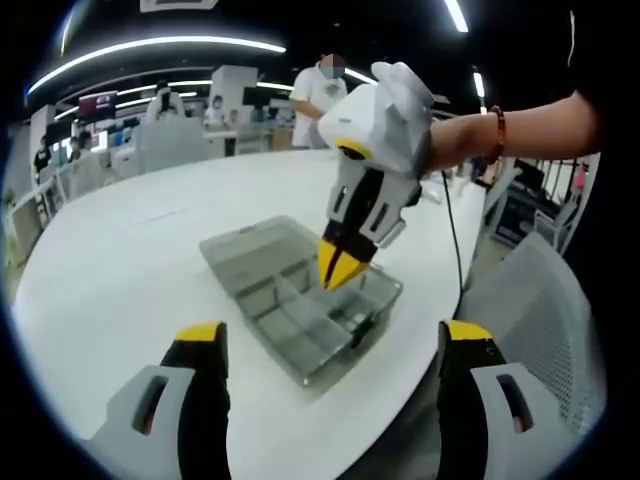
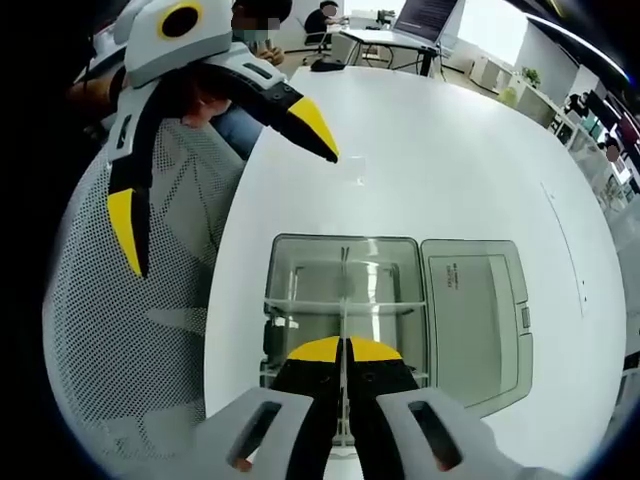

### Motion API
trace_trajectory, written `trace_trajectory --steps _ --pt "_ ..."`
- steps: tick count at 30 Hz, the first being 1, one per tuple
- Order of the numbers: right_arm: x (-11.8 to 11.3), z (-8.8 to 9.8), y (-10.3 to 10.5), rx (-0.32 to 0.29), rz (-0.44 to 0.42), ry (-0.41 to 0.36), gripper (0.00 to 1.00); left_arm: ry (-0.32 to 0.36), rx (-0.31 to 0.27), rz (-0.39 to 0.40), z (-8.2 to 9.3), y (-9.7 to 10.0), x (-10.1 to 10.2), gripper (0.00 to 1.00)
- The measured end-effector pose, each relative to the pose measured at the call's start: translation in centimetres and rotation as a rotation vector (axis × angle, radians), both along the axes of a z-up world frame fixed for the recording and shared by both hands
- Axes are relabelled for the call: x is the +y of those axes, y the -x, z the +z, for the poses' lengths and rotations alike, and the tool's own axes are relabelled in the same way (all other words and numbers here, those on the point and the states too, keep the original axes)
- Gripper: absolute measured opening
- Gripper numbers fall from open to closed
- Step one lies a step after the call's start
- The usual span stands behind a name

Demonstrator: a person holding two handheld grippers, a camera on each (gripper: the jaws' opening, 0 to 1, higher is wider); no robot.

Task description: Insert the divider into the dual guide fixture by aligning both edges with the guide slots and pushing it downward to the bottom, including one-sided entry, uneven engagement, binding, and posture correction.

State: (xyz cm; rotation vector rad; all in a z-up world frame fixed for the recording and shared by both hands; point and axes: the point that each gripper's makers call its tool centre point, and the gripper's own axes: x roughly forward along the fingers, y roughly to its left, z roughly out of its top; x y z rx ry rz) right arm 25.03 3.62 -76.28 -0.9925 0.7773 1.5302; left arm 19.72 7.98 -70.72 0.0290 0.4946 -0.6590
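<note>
Right hand-held gripper [image 1: 343, 268] angled down into clear box [image 1: 300, 300] (jaws together), pinching divider [image 2: 344, 300]

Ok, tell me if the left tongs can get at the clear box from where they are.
Probably yes: the left tongs hang open short of the clear box, with bare table between; the right tongs occupy its middle.

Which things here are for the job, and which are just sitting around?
For the job:
- clear plastic compartment box
- thin clear plastic divider
- right tongs, shut on the divider
- left tongs, open

Just around:
- round white table
- white mesh chair
- box's open lid
</note>
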Motion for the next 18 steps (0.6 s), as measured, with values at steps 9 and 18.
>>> trace_trajectory --steps 9,18 --pt "-0.03 -0.57 -0.02 -0.015 -0.013 0.014 0.0 -0.001 0.0 -0.001 -0.03 -0.05 0.0 0.85" --pt "-0.03 -0.73 -0.15 -0.012 -0.019 0.01 0.0 -0.002 0.003 0.0 -0.04 -0.04 -0.06 0.85"
